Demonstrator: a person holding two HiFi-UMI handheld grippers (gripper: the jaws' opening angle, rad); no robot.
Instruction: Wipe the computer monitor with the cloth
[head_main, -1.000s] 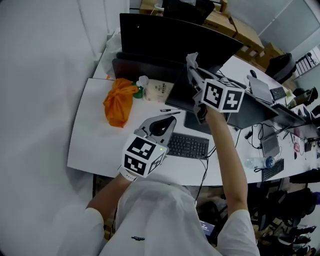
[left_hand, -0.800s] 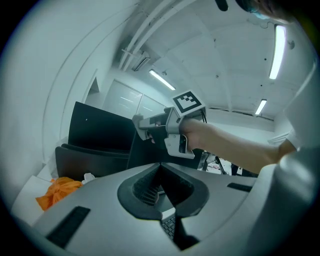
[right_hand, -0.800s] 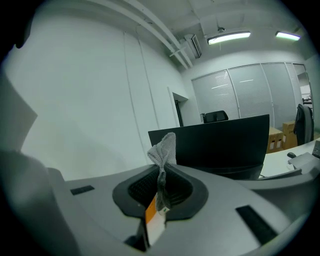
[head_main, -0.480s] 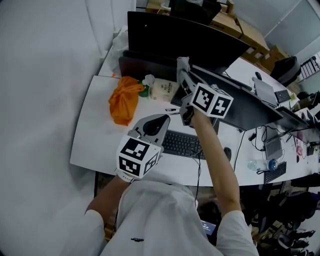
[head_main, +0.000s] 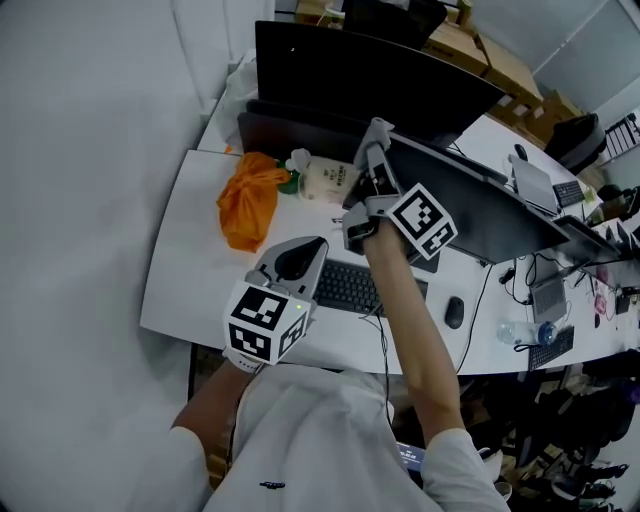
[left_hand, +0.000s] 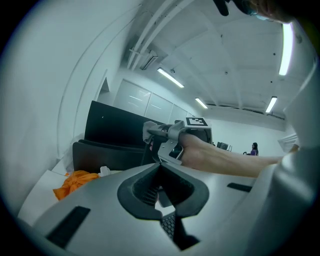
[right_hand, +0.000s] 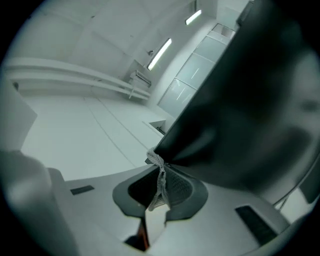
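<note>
Right gripper view: the right gripper (right_hand: 160, 172) is clamped on the cloth (right_hand: 156, 159), which meets the monitor (right_hand: 240, 100) corner at frame centre. The left gripper (left_hand: 160, 167) has its jaws together and empty, low in its view. Wiping appears under way. The next stroke calls for cloth contact across the dark screen.

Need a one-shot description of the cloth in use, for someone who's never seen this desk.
On the white desk, find the tilted dark monitor. The right gripper is up at its edge, the cloth pinched in its jaws. It is a small pale grey wad off the desk, unlike the orange bundle lying on it.
</note>
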